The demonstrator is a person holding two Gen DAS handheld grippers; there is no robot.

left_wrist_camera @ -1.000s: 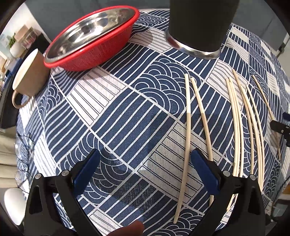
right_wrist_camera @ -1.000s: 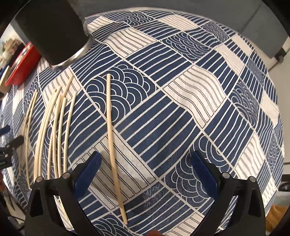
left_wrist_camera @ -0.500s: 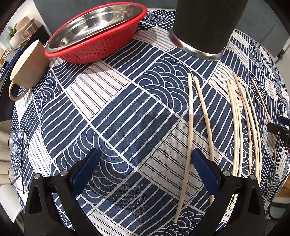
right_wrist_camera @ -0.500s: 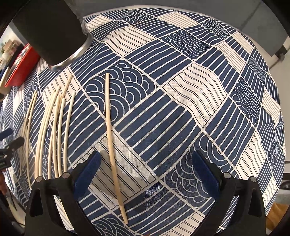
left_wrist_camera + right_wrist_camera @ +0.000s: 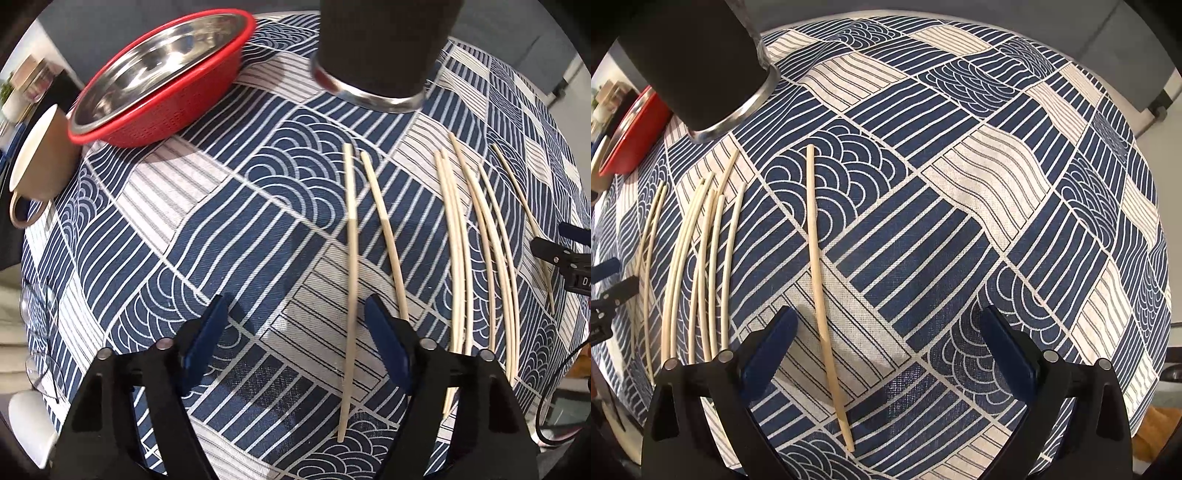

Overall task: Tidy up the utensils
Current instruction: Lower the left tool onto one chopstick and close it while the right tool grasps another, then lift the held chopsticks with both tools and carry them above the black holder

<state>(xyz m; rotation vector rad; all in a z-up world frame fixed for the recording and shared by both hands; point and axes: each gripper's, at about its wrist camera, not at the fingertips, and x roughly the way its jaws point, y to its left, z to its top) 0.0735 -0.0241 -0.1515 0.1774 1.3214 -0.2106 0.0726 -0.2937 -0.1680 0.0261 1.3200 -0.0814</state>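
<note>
On the worktop, spread with a blue-and-white patterned cloth, pale wooden chopsticks lie loose in a row. Behind them stands a tall black cylindrical holder with a steel base ring; its inside is out of view. A red plastic colander at the far left cradles a shiny steel bowl, seemingly empty, beside a tan mug. The left gripper is closing, nothing between its jaws. The right gripper stands wide apart over a single pale chopstick.

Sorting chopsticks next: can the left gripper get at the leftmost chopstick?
Probably yes: the leftmost chopstick lies bare between the closing jaws of the left gripper, nothing covering it.
</note>
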